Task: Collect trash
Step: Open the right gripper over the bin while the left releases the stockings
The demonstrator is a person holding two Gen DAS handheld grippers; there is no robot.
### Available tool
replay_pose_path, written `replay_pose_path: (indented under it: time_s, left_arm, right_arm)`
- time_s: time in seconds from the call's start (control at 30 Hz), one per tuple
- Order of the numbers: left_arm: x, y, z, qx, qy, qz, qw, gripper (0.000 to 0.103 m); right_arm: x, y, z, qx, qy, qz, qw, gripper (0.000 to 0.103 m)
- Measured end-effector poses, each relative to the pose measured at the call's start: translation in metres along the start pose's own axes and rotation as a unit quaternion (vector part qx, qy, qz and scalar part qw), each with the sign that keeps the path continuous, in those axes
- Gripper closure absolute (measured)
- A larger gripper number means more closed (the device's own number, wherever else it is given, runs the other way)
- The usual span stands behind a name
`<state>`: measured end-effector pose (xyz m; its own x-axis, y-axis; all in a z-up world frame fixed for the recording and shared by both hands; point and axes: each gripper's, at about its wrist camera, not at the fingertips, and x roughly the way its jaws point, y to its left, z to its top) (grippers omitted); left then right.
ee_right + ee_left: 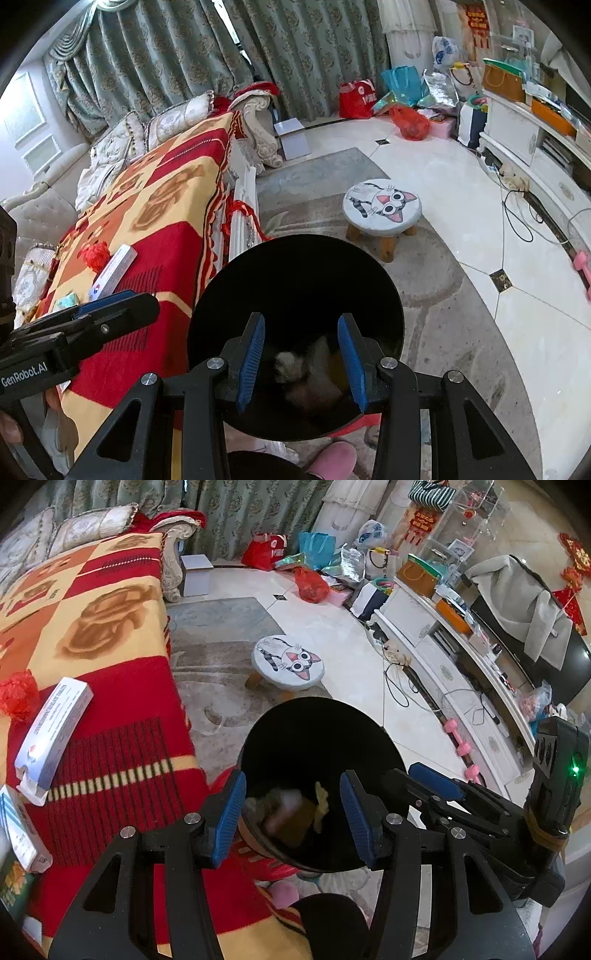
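We hold both grippers over the black bin, which stands on the floor just beside the blanket-covered table. The left gripper has its jaws partly apart with nothing pressed between the pads, and the right gripper is the same – narrow gap, no grip. Below them, inside the bin, lie blurred pieces of trash: something pale and crumpled, something brownish; we cannot tell more.

The trash not yet collected lies on the blanket. The white carton is long and flat – light and fairly stiff, we judge, but easy to crush. Its long axis runs from the near table edge up and to the right in the left view, so we would close the jaws across its short width, near the middle. The red crumpled wad, near its far end, looks like thin plastic: very light, soft, with no clear axis, so a pinch anywhere on its bulk should do. A second carton lies at the near left, partly cut off by the picture edge.
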<state>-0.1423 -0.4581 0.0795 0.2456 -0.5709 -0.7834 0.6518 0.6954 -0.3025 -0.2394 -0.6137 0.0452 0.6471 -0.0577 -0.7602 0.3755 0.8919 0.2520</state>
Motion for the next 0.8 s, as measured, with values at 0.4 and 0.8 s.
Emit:
replay_pose_path:
  time_s: [0.4,0.8]
  left_arm:
    - [-0.034,0.02,-0.016,0.003,-0.023,0.051,0.9984,0.051]
    - [-0.081,0.064,-0.038,-0.015,-0.052,0.107,0.9928,0.051]
  right_arm:
    - [-0.002,0.032,-0.006,-0.032,0.002,0.011,0.999,0.064]
    - [-0.003,0.098,-0.014,-0.073,0.005,0.038,0.997,0.063]
